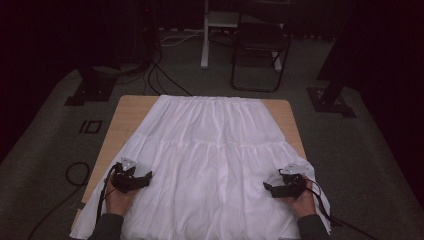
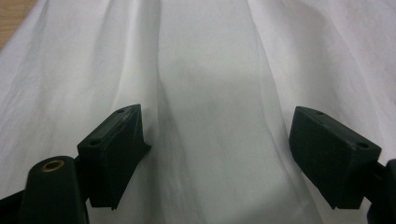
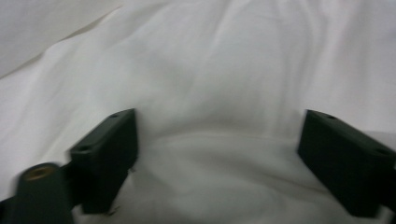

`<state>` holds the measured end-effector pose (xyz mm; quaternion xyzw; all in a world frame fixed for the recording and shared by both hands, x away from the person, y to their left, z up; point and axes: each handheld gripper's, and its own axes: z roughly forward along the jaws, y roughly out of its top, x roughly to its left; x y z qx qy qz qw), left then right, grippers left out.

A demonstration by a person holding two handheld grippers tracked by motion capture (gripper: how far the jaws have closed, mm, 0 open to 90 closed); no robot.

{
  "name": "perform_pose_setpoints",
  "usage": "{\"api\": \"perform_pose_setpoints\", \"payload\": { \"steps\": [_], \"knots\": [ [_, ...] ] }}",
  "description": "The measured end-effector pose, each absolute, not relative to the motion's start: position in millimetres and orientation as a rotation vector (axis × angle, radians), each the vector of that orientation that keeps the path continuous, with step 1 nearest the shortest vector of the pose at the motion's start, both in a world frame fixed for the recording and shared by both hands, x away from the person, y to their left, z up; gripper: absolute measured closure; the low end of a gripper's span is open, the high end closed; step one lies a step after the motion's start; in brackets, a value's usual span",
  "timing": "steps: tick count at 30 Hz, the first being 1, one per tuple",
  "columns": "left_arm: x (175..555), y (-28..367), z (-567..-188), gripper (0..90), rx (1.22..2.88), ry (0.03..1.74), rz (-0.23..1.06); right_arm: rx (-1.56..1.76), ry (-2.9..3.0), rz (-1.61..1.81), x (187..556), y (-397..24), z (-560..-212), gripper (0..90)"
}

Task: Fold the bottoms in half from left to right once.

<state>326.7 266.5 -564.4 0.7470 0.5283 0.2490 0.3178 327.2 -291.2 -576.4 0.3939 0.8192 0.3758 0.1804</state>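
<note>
A white skirt point(image 1: 210, 155) lies spread flat over the worktop point(image 1: 127, 112), waistband at the far edge and hem toward the person, with cloth spilling over the near corners on both sides. The left gripper point(image 1: 145, 178) and the right gripper point(image 1: 268, 187) sit low over the hem area, one near each side, pointing inward toward each other. Both sets of jaws stand wide, with only cloth beneath them and nothing pinched.

The main risk is a poor pinch. The fabric is thin and softly creased, so jaws closing from here may catch just the top layer, or nothing, and slide off. In the left gripper view a long fold point(image 2: 163, 93) runs up between the jaws; closing on it would likely bunch the cloth rather than grip an edge. The right gripper view is blurred, so how close the jaws sit to the cloth is unclear. An uneven grab by the two hands could skew the skirt or drag it off the near edge, where it already overhangs.
</note>
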Motion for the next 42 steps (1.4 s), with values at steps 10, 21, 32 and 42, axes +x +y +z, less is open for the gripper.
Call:
{"api": "perform_pose_setpoints", "payload": {
  "steps": [10,21,32,42],
  "knots": [
    [325,268,-561,33.1,1.968,1.376,0.668,1.119,2.298,1.047,327,-291,-576,13.1],
    [310,311,-538,39.4,1.836,1.405,0.636,1.123,2.296,1.045,326,-290,-576,13.6],
    [293,358,-531,28.9,1.711,1.540,0.757,1.120,2.297,1.044,325,-291,-576,13.6],
    [315,345,-561,9.1,1.871,1.639,0.682,1.121,2.297,1.044,325,-291,-576,13.6]
  ]
}}
